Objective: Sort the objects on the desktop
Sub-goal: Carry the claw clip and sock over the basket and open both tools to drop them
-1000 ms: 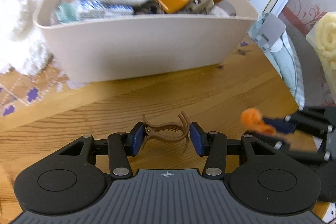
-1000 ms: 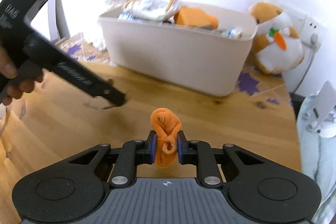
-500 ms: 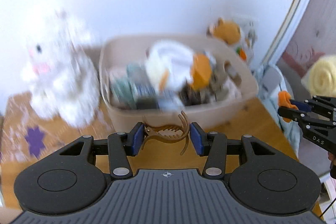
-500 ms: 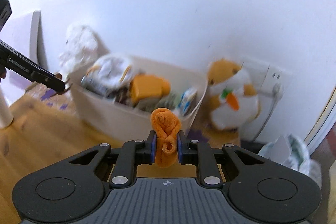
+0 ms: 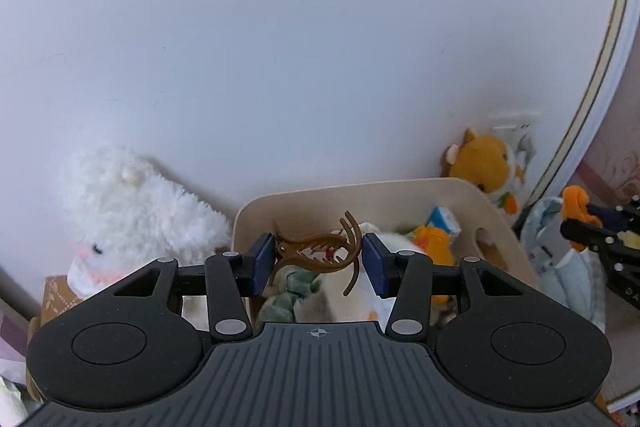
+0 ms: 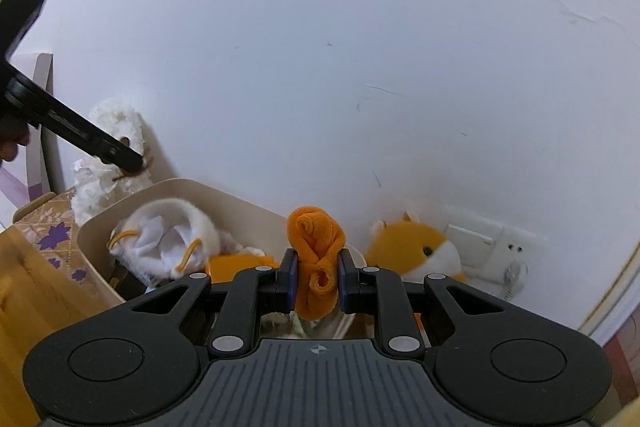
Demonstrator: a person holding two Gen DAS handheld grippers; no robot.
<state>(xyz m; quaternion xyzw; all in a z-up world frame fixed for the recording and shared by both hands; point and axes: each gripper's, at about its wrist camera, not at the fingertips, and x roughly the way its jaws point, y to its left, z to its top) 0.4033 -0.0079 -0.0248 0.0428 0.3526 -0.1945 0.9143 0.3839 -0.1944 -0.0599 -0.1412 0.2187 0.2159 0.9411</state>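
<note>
Both grippers had come up off the wooden desk within the last second and now stood raised over the beige bin [image 5: 476, 195], where a second ago they were low at desk level in front of it.

Left gripper [image 5: 318, 263]: fingers clamped on the brown hair clip [image 5: 316, 251], held crosswise between the blue pads, grip unchanged through the lift. Clip hung above the left half of the bin, over a green cloth and a white plush already inside.

Right gripper [image 6: 317, 279]: fingers pressed together on the rolled orange cloth [image 6: 316, 239], its roll standing above the pads. It sat over the bin's right end, near the orange stuffed toy [image 6: 416, 251] by the wall socket. Also seen at the right edge of the left view.

White fluffy toy [image 5: 132, 211] stood outside the bin, to its left.

Judgement: carry phase looked finished; both items were above the bin, so release was likely next. The bin was heaped, so the clip might catch on the plush rather than drop through.
</note>
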